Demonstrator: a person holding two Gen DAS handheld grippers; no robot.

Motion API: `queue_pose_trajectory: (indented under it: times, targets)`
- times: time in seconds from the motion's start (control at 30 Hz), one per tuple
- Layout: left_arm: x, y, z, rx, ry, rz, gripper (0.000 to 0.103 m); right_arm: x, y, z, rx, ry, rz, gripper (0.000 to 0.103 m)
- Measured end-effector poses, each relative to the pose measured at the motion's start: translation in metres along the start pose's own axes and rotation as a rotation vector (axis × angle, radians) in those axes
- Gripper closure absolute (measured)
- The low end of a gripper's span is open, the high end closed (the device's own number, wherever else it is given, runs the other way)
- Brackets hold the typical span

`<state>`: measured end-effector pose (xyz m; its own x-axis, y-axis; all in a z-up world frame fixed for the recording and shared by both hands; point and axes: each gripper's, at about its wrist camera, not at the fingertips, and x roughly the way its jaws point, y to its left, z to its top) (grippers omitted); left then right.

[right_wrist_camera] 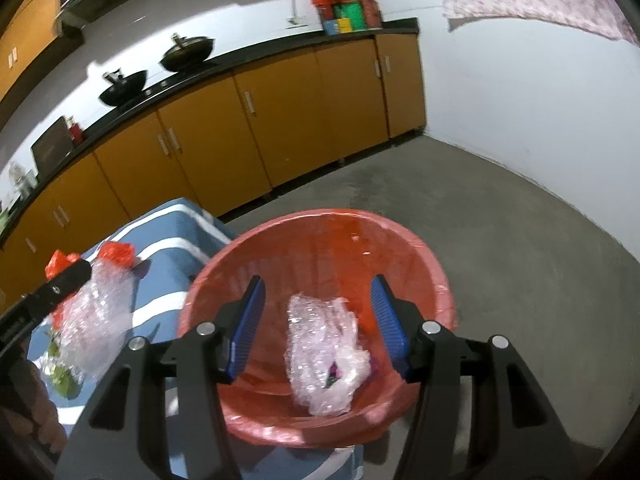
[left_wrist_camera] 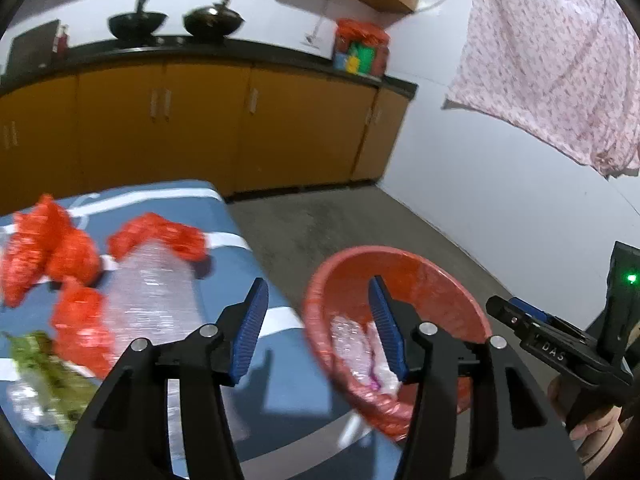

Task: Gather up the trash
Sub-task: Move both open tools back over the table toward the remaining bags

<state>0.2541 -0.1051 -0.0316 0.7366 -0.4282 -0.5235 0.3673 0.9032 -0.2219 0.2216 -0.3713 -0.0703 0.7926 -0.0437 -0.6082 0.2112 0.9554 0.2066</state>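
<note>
A red bin lined with a red bag (right_wrist_camera: 320,236) stands beside the blue-and-white striped table (left_wrist_camera: 280,384). Crumpled clear plastic wrap (right_wrist_camera: 324,352) lies inside the bin (left_wrist_camera: 436,276). My right gripper (right_wrist_camera: 318,326) hovers open over the bin, nothing between its blue pads. My left gripper (left_wrist_camera: 318,330) is open and empty above the table's edge, next to the bin. On the table lie red plastic bags (left_wrist_camera: 48,248), a clear plastic bottle or wrap (left_wrist_camera: 156,296) and some green leafy scraps (left_wrist_camera: 48,368). The right gripper (left_wrist_camera: 532,328) shows at the right of the left wrist view.
Orange cabinets (right_wrist_camera: 280,120) with a black countertop run along the back wall, holding two black woks (left_wrist_camera: 176,24) and a red bag of coloured items (left_wrist_camera: 360,48). A floral cloth (left_wrist_camera: 552,80) hangs on the white wall. Bare concrete floor (right_wrist_camera: 500,216) lies to the right.
</note>
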Motion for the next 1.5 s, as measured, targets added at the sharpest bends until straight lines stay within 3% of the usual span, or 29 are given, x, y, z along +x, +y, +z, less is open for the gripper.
queue_pose_trajectory:
  times: [0.23,0.4,0.53,0.7,0.97,1.2,1.3,1.43,1.5]
  targets:
    - [-0.049,0.058,-0.008,-0.044,-0.084,0.153,0.044,-0.007,0.065,-0.007,-0.099,0.018,0.102,0.048]
    - [-0.079,0.108,-0.027,-0.059,-0.116,0.325,0.035,-0.006,0.128,-0.020,-0.186,0.053,0.215,0.048]
    - [-0.095,0.150,-0.044,-0.091,-0.102,0.435,0.032,-0.003,0.179,-0.031,-0.253,0.081,0.291,0.048]
    - [-0.112,0.194,-0.063,-0.144,-0.088,0.519,0.026,0.003,0.228,-0.045,-0.331,0.109,0.346,0.042]
    - [-0.123,0.220,-0.079,-0.177,-0.073,0.543,0.020,0.029,0.262,-0.061,-0.406,0.154,0.301,0.039]
    - [-0.119,0.219,-0.085,-0.150,-0.054,0.498,0.013,0.055,0.254,-0.065,-0.412,0.185,0.236,0.039]
    - [-0.111,0.214,-0.086,-0.127,-0.038,0.482,0.011,0.061,0.249,-0.067,-0.415,0.197,0.220,0.051]
    - [-0.100,0.210,-0.087,-0.110,-0.009,0.461,0.011,0.066,0.240,-0.066,-0.404,0.204,0.201,0.075]
    - [-0.096,0.208,-0.089,-0.105,0.004,0.454,0.011,0.066,0.236,-0.064,-0.393,0.201,0.201,0.080]
